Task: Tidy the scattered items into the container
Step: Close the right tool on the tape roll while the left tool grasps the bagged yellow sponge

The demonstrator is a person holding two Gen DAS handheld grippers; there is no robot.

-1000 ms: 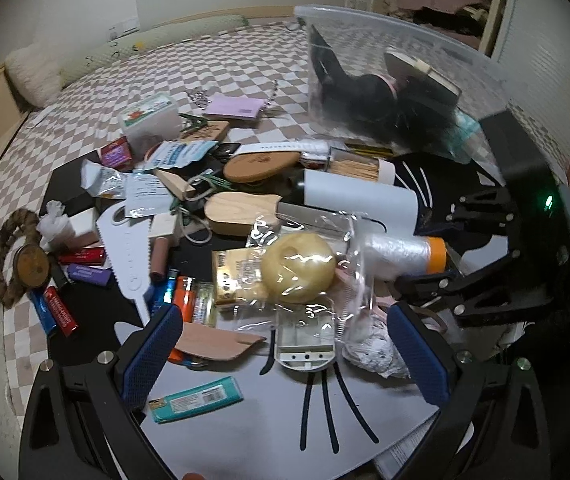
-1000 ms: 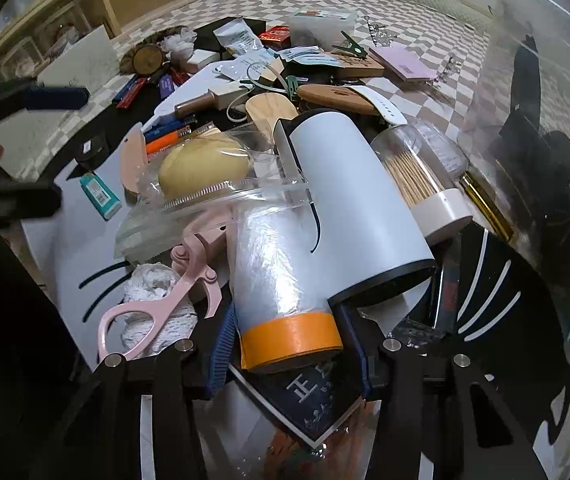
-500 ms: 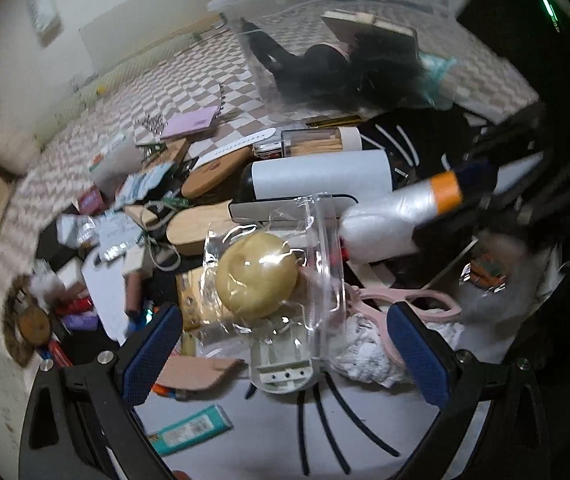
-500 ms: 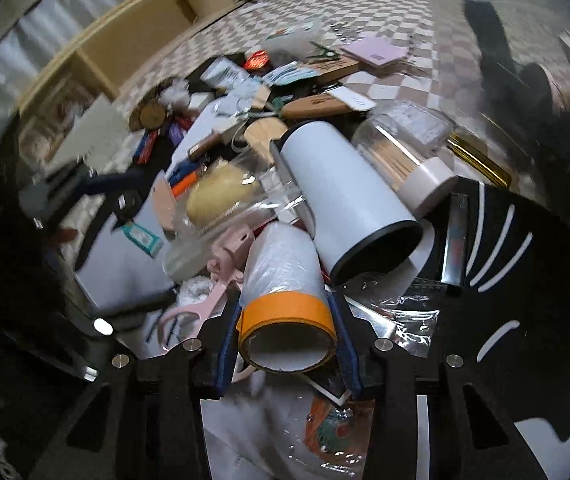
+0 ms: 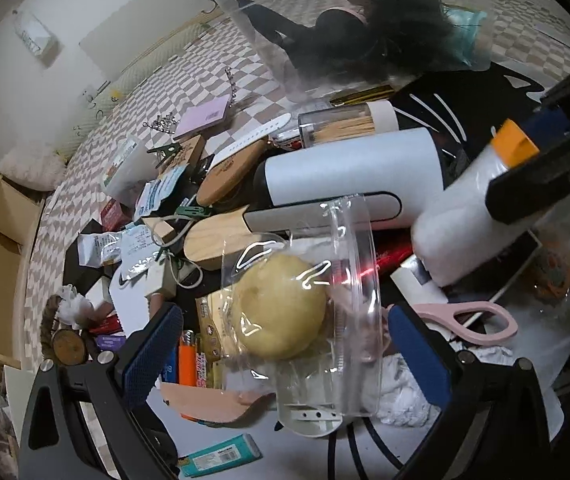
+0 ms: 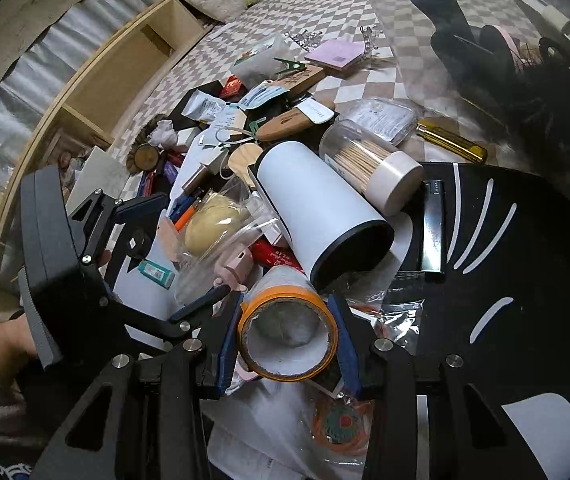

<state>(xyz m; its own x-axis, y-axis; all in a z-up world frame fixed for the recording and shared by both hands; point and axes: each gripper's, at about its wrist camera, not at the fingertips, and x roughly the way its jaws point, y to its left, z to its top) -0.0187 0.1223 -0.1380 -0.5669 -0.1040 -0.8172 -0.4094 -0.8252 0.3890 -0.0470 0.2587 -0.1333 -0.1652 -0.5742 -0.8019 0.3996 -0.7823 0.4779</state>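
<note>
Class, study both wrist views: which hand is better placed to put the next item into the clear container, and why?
Right. The right hand-held gripper already clamps the orange-banded roll, lifted near the clear container; the left hand-held gripper is open, holding nothing.

Between the pads of the right hand-held gripper (image 6: 288,346) a roll (image 6: 285,308) of cloudy plastic film with a matt orange paper band is clamped. Beyond it a smooth, matt white cylinder (image 6: 317,208) with a black rim is seen, and a clear plastic jar (image 6: 369,160) of wooden sticks. Between the textured blue pads of the left hand-held gripper (image 5: 285,354) glossy, crinkled clear wrapping (image 5: 285,308) is seen. The container (image 5: 305,32) is translucent plastic.
</note>
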